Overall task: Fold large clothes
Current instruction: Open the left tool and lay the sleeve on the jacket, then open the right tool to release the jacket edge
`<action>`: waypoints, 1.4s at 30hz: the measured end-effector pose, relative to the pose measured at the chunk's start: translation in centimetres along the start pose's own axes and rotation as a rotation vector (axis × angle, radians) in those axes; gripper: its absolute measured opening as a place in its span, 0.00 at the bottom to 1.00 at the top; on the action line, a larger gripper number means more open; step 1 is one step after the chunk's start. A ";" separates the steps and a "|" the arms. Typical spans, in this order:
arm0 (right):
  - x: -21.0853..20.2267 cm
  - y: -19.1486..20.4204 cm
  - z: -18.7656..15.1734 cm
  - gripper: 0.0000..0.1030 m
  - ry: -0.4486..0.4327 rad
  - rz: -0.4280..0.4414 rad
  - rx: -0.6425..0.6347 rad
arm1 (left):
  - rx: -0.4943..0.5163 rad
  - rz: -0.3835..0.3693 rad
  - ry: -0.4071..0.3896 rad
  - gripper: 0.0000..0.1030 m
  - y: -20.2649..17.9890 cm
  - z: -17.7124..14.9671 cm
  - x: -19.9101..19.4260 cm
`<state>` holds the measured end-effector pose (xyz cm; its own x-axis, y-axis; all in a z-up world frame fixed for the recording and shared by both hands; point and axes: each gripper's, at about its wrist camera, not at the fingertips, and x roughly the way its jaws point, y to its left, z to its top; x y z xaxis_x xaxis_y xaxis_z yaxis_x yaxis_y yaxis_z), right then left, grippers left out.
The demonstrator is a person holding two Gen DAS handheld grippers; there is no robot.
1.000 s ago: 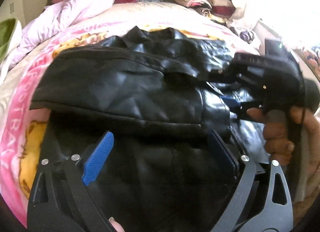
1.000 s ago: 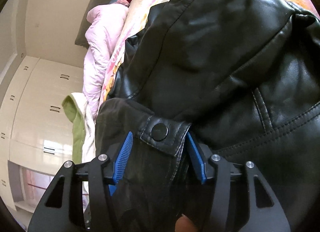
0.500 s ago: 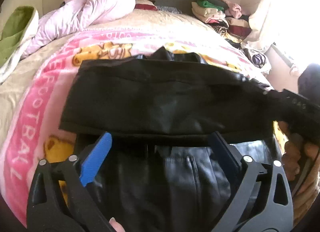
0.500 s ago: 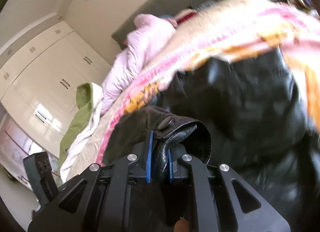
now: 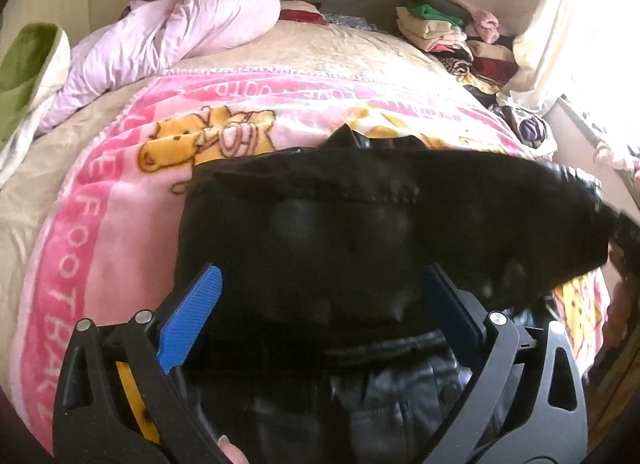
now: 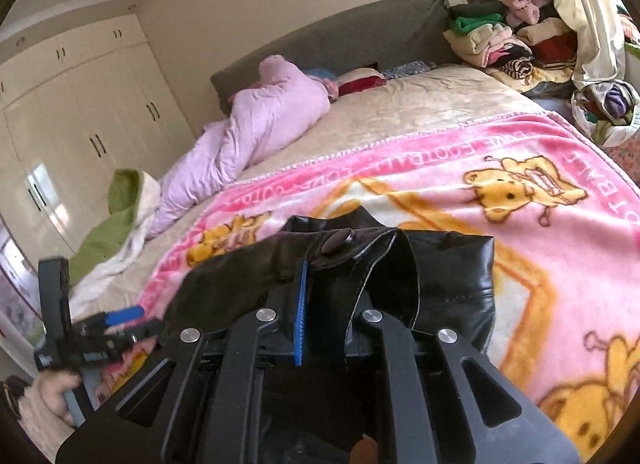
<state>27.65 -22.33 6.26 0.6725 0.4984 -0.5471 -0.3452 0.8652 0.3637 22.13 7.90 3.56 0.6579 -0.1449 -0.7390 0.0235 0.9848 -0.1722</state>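
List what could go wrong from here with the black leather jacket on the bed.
The right gripper pinches only the cuff tab of the jacket; smooth leather could slip free. The left gripper is open with the sleeve sagging across it, so the fold may land crooked on the pink blanket.

Black leather jacket (image 6: 452,272) lifted off pink blanket (image 6: 560,248).

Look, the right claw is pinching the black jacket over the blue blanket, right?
Almost. The right claw is pinching the black jacket, but the blanket under it is pink with yellow bears, not blue. The right wrist view shows it.
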 end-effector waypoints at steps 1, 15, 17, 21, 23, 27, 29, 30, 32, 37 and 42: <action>0.1 0.0 -0.2 0.10 0.004 -0.005 -0.004 | -0.007 0.002 0.004 0.90 0.1 0.3 0.4; 2.2 -1.8 -2.1 0.12 0.085 -0.113 0.021 | -0.031 0.072 0.152 0.33 2.6 -0.5 7.5; 2.8 -2.2 -2.4 0.18 0.117 -0.145 0.032 | 0.030 0.103 0.156 0.33 1.9 -1.1 7.8; 3.0 -3.1 -3.0 0.38 0.139 -0.247 0.083 | 0.030 0.090 0.156 0.33 2.3 -1.4 8.0; 2.4 -3.0 -2.9 0.52 0.092 -0.291 0.098 | 0.020 0.076 0.154 0.33 2.6 -1.5 8.0; 2.5 -1.5 -2.3 0.53 0.047 -0.278 0.056 | 0.021 0.067 0.143 0.33 2.7 -1.7 8.1; 4.0 -0.3 -2.4 0.54 0.090 -0.245 0.006 | 0.023 0.067 0.137 0.33 2.6 -1.8 8.0; 4.7 0.3 -2.5 0.54 0.114 -0.235 -0.021 | 0.022 0.066 0.136 0.33 2.6 -1.8 8.0; 6.8 1.1 -3.0 0.57 0.181 -0.226 -0.068 | 0.020 0.063 0.133 0.33 2.6 -1.8 8.0; 11.4 -0.4 -5.6 0.60 0.338 -0.284 -0.056 | 0.014 0.047 0.132 0.33 2.8 -1.9 7.9; 12.0 0.0 -6.4 0.61 0.323 -0.312 -0.095 | 0.010 0.039 0.124 0.34 3.0 -2.0 7.9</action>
<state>31.51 -15.98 -5.09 0.5203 0.1917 -0.8322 -0.2269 0.9705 0.0818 25.89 9.49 -4.05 0.5603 -0.1171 -0.8199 0.0075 0.9906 -0.1364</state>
